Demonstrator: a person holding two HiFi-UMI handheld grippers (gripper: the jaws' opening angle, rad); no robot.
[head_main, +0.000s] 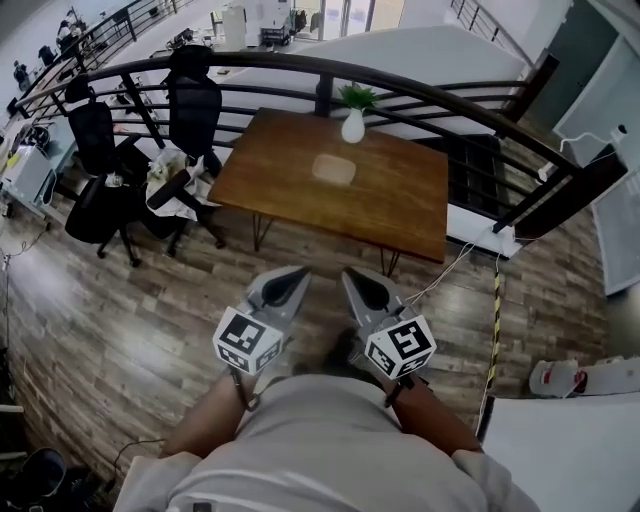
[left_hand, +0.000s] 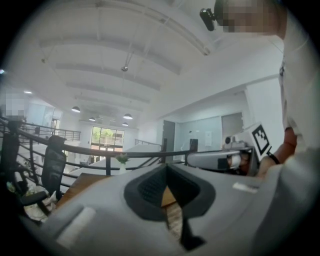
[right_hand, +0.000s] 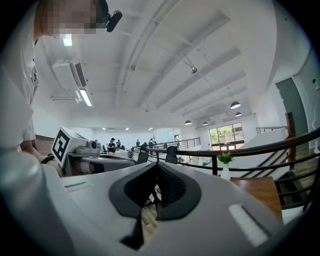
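Neither hand-held gripper has anything in it right now: the left hand-held gripper (head_main: 297, 272) is clenched, jaw tips pressed together with just floor showing through the gap behind the pads, and the right hand-held gripper (head_main: 352, 275) is the same, closed up and empty. The person holds both pretty close to the body, side by side and angled slightly toward each other, with the marker cubes (head_main: 248, 340) facing up at the head view. They're hovering over the wood-plank floor (head_main: 120, 310), not touching anything. Closest thing ahead is the bench (head_main: 300, 190), a brown wooden top on thin legs, well apart from both grippers and sitting right up against a curved dark railing (head_main: 420, 95). On its far edge stands a white vase (head_main: 353, 127) with a small green plant in it, upright, and just in front of that, around the middle of the top, lies a flat tan pad (head_main: 334, 169). Off to the left of the bench are two black office chairs (head_main: 195, 100), one with some pale stuff piled on the seat. On the right, a yellow-and-black striped cable (head_main: 494, 320) runs along the floor. Each gripper view catches the other gripper off to the side, so they really are near each other.
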